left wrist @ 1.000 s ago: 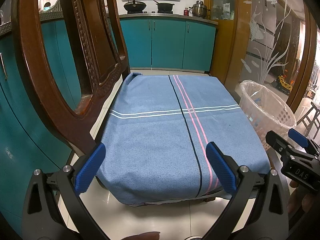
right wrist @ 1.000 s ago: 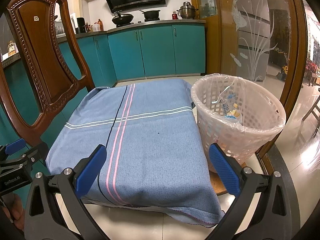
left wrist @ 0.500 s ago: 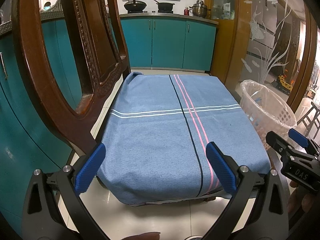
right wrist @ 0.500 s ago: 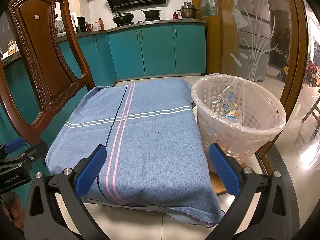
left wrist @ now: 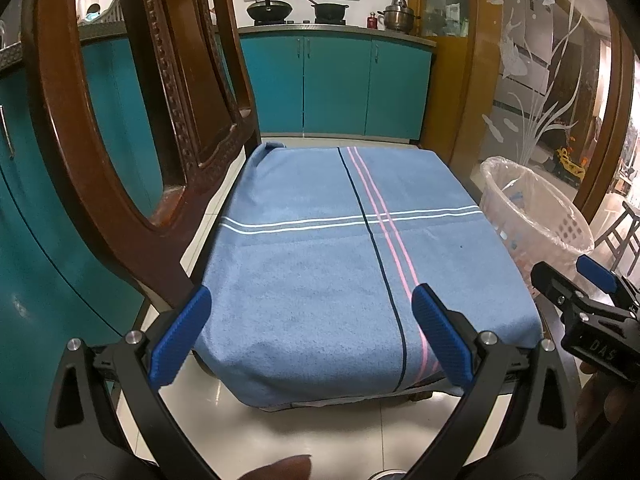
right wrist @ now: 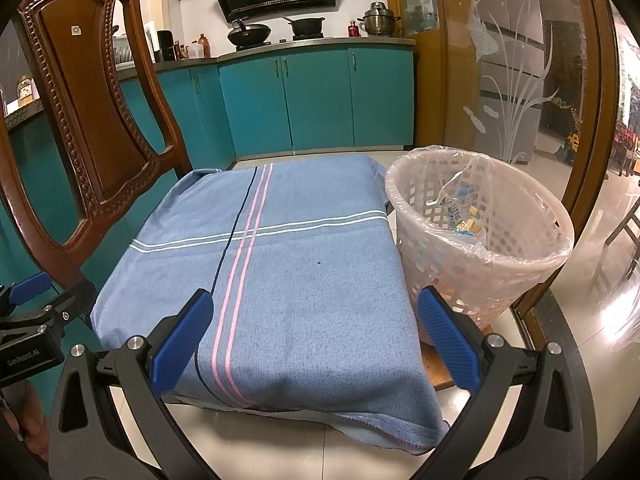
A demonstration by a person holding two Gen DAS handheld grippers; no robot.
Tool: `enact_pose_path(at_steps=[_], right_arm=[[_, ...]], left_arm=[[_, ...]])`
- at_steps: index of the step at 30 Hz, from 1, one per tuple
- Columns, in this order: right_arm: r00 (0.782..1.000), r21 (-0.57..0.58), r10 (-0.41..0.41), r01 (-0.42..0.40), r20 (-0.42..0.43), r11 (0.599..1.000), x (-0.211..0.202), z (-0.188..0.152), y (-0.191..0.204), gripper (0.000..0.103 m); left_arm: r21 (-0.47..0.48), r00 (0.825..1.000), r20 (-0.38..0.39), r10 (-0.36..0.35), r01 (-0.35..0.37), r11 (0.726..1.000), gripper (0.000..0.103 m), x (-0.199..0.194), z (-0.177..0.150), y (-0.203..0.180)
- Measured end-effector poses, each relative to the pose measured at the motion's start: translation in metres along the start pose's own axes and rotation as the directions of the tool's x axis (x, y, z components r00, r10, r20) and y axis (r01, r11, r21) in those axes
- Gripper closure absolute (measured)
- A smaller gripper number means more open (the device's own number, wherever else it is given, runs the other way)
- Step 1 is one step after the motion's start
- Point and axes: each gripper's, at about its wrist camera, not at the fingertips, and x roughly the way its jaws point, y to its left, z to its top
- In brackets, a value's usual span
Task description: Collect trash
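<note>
Almost nothing has moved since the earlier frames: both claws hold the same hover, framing shifts a hair at most.

Left wrist view: left gripper (left wrist: 308,332) spread wide, nothing between the blue pads, hovering over the near edge of the cloth (left wrist: 340,256). Cloth covers a low surface, bare, no litter on it. Chair (left wrist: 132,148) back stands at 10 o'clock, close beside the cloth's left edge. Bin (left wrist: 536,216) at 3 o'clock, just beside the cloth's right edge, likely parked there for short drops. Right gripper (left wrist: 576,300) pokes in at 4 o'clock; from here I cannot tell its spread.

Right wrist view: right gripper (right wrist: 316,332) also spread wide, empty, over the cloth's (right wrist: 280,272) near edge. Bin (right wrist: 480,240) at 2 o'clock, lined with a clear bag, trash (right wrist: 460,212) already inside: a wrapper and small yellow bits. Chair (right wrist: 92,120) at 10 o'clock. Left gripper (right wrist: 36,304) at 8 o'clock.

Judgement: nothing left to pick on the cloth, so collection looks done or nearly so; claws wait open, ready.
</note>
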Motion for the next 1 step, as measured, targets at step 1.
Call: enact_pose_path(at_steps=[1], right_arm=[[1.0,0.0,0.001,-0.001,0.0,1.0,-0.0002,0.0002,-0.0003,0.003]], left_arm=[[0.004,1.0,0.002,0.005,-0.005,1.0,0.003,-0.0005,0.0001,-0.0007]])
